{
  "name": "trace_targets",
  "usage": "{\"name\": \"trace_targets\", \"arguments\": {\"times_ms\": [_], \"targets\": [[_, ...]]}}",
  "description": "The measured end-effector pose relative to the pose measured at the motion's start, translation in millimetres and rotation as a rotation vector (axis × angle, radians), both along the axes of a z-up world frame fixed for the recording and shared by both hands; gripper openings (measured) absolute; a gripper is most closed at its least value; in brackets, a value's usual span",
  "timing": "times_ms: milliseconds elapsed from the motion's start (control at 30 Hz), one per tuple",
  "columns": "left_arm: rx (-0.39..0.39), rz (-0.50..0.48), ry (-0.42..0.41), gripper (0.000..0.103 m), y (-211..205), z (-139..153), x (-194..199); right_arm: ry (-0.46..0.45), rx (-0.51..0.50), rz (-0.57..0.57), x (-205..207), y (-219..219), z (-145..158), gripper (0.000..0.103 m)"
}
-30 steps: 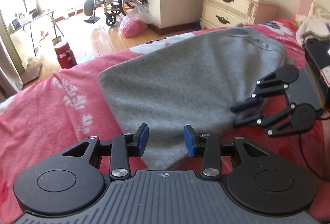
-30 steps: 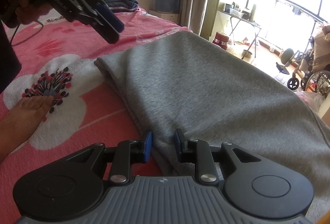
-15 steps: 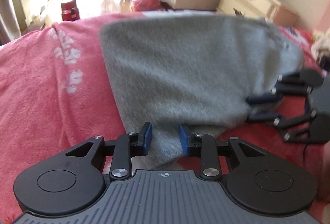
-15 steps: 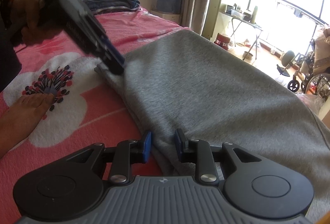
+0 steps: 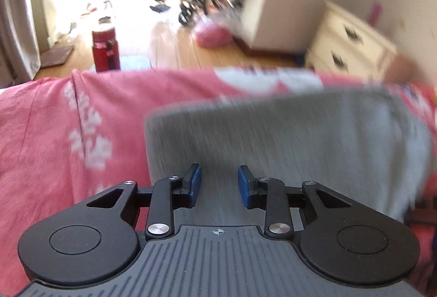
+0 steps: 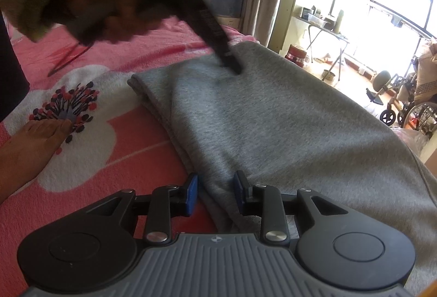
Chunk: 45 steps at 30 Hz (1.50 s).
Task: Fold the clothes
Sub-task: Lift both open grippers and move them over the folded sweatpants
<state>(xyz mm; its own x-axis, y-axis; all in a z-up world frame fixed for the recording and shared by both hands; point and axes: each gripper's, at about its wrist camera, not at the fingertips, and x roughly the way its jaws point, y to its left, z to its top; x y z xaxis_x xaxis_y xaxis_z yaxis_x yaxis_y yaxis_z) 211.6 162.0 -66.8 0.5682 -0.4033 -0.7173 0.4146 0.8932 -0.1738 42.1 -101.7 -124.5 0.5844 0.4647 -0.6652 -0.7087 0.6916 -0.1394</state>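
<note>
Broadly spread across the pink flowered bed [image 6: 114,176]: a grey garment [image 6: 286,127], doubled over at least once, layered edges stacked along its 9 o'clock side in the right wrist view. Seen from the left wrist view, filling the 3 o'clock half of the frame, blurred [image 5: 300,138]. At 11 o'clock in the right wrist view, a hand [image 6: 109,4] in a pale green sleeve, driving the left gripper [image 6: 232,66] tip-down onto the cloth near its far corner; from its own camera, left gripper [image 5: 220,183] fingers parted, grey fabric visible in the gap, nothing pinched. At 6 o'clock, right gripper [image 6: 214,193] fingers likewise spread, straddling the garment's near folded edge without clamping it. At 9 o'clock, a bare foot [image 6: 35,138] resting on the white flower. Judged as mid-fold: both tools settling at two points of one side, seemingly ahead of a grasp. Next move likely calling for both pairs of fingers to close on all stacked layers together, then lift evenly, lest a lower layer slip free and skew the crease.
</note>
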Motion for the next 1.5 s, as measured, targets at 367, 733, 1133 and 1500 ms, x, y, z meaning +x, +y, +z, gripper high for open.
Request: {"name": "trace_targets", "arguments": {"times_ms": [367, 733, 1133, 1500], "targets": [[-0.156, 0.256, -0.033, 0.031, 33, 17, 36, 0.025, 0.019, -0.009, 4, 0, 1, 0.032], [-0.092, -0.032, -0.025, 0.038, -9, 33, -54, 0.056, 0.15, -0.233, 19, -47, 51, 0.032], [0.151, -0.15, 0.02, 0.04, -37, -11, -78, 0.069, -0.011, -0.541, 41, -128, 8, 0.032], [0.187, -0.15, 0.047, 0.046, -63, 9, -64, 0.035, 0.079, -0.609, 87, -142, 49, 0.032]]}}
